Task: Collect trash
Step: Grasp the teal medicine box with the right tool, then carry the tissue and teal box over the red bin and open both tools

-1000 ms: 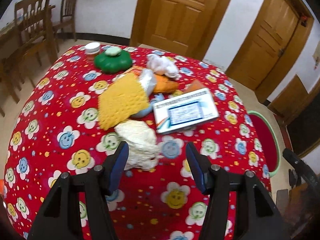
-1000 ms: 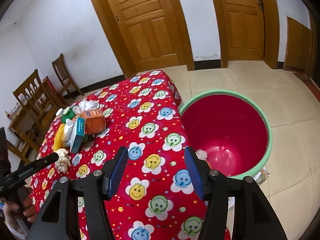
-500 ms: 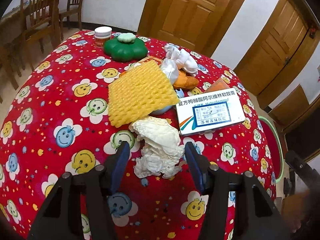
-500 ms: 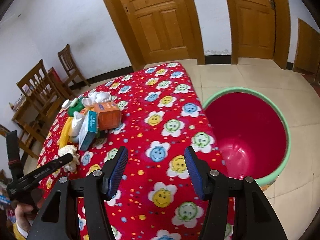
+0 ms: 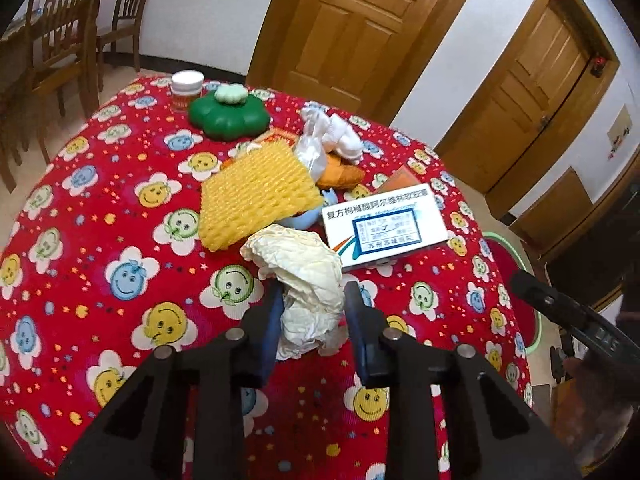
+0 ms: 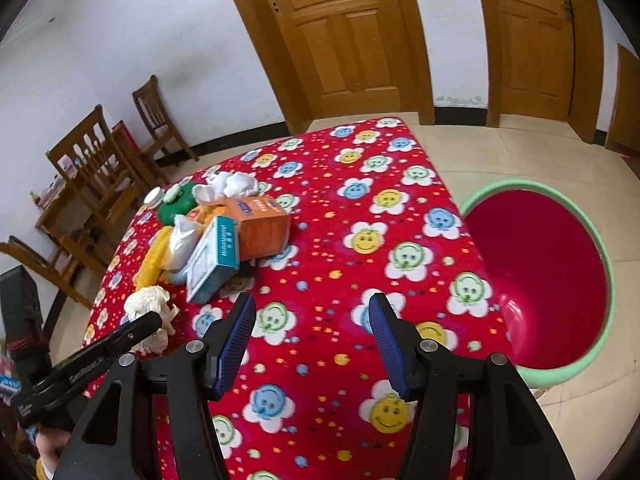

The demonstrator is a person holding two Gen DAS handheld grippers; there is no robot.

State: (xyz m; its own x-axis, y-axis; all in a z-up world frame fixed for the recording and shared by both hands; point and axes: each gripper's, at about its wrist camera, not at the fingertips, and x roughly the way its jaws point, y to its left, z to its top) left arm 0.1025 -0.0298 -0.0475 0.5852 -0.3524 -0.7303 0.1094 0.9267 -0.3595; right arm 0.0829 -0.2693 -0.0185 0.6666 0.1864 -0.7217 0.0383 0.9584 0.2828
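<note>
Left wrist view: left gripper (image 5: 310,312) jaws just closing, pads pinching crumpled paper wad (image 5: 298,268) on red tablecloth (image 5: 100,240). Right gripper (image 6: 312,340) spread, empty, near red bin (image 6: 560,280).

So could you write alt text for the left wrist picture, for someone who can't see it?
The left gripper has just closed on a crumpled paper wad on a red smiley-flower tablecloth. Behind lie a yellow foam net, a white medicine box and a green flower-shaped container.

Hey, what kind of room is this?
Probably a home dining room: wooden chairs, panelled doors, and a table in a smiley-flower cloth beside a red basin.
</note>
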